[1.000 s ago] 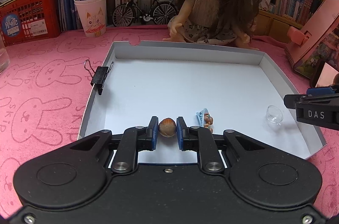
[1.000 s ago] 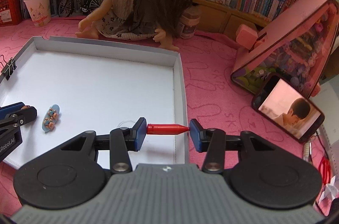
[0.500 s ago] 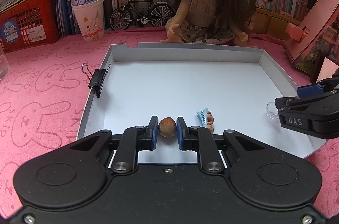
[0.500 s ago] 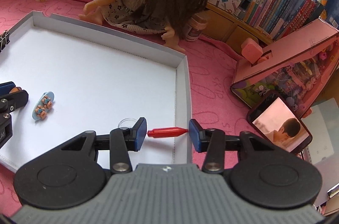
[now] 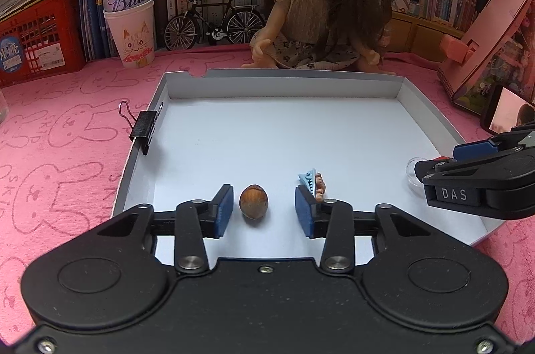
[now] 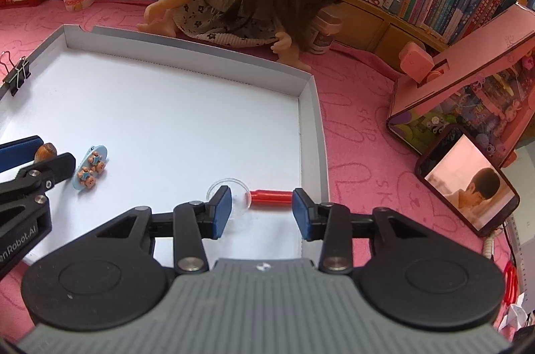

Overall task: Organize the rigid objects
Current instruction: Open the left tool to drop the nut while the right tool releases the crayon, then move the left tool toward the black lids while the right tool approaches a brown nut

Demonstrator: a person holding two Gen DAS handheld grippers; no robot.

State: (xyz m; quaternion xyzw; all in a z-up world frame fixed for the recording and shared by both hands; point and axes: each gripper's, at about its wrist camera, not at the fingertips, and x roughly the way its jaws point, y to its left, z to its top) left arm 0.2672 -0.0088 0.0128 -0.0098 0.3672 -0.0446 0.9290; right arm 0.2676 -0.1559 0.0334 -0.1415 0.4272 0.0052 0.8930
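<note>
A brown hazelnut [image 5: 253, 201] lies on the floor of the white tray [image 5: 284, 76], between the spread pads of my open left gripper [image 5: 264, 210], touching neither. A blue hair clip with small bears [image 5: 312, 183] lies just right of it and shows in the right wrist view [image 6: 91, 168]. My right gripper [image 6: 261, 209] is open; a red pen-like stick [image 6: 271, 196] lies on the tray floor [image 6: 167, 119] between its pads, beside a clear round lid [image 6: 229, 190]. The hazelnut [image 6: 46, 150] and left gripper show at that view's left edge.
A black binder clip [image 5: 144, 128] grips the tray's left wall. A doll [image 5: 317, 6] sits behind the tray, with a toy bicycle [image 5: 214, 22], a can in a paper cup [image 5: 128, 19] and books. A pink box [image 6: 468, 76] and a phone [image 6: 468, 183] lie to the right.
Both grippers have opened. The left let go of the hazelnut and the right let go of the red stick; both now lie on the tray floor.
</note>
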